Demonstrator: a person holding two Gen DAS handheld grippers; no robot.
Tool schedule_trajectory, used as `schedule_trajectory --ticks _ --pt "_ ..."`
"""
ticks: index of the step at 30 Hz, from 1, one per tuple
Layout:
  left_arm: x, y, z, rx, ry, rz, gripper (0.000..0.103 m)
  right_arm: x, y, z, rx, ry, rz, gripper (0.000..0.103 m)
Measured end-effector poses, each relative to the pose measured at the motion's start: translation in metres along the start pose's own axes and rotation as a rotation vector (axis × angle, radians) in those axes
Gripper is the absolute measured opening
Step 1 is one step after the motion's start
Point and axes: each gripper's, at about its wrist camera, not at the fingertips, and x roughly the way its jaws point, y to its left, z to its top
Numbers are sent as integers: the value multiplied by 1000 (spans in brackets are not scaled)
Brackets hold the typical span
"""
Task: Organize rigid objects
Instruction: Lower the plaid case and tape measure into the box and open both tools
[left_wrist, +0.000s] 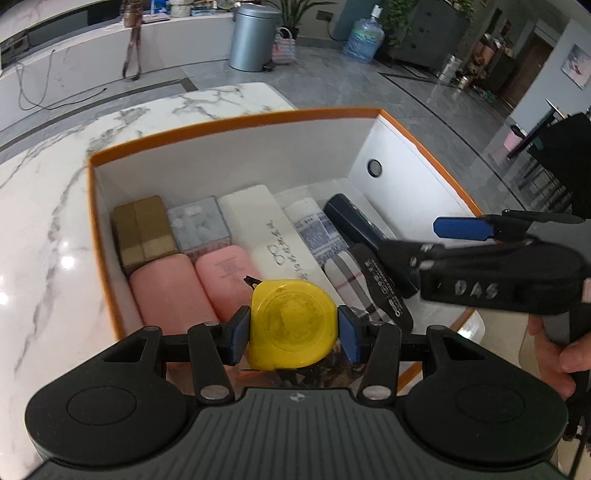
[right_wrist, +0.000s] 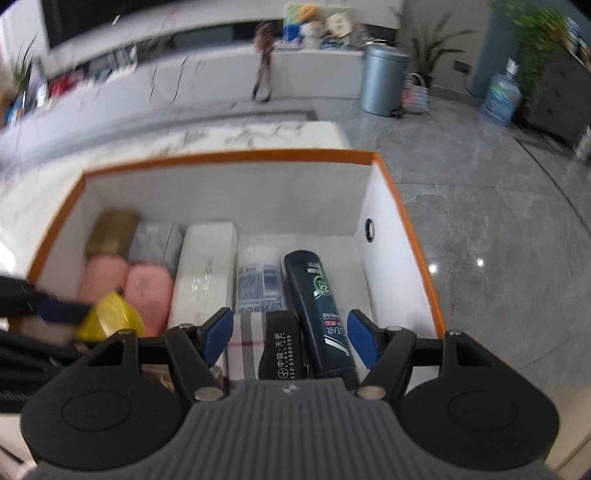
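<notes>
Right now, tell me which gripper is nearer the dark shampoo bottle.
Right. The right gripper hovers open directly above the dark shampoo bottle; the left gripper is across the box, clamping the yellow tape measure.

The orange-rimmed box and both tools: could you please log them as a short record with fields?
container: orange-rimmed box on marble table
left tool: shut on yellow tape measure, above the box's near edge
right tool: open, nothing gripped, over dark shampoo bottle
back left of box: brown box, grey box
front left: two pink items
middle: long white box
</notes>
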Motion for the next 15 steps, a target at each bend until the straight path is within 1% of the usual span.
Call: schedule_trajectory --ticks 2,5,11,15 --pt "5 -3 -1 3 15 -6 57 -3 -8 -3 70 -15 24 68" --pt "14 -7 -1 -7 37 5 57 -4 -12 -7 130 -18 46 68" --pt "24 -13 0 -9 57 37 56 -1 -11 -10 171 -16 72 68" --pt "26 -12 -1 -24 51 48 57 -1 -8 -13 168 -19 74 68"
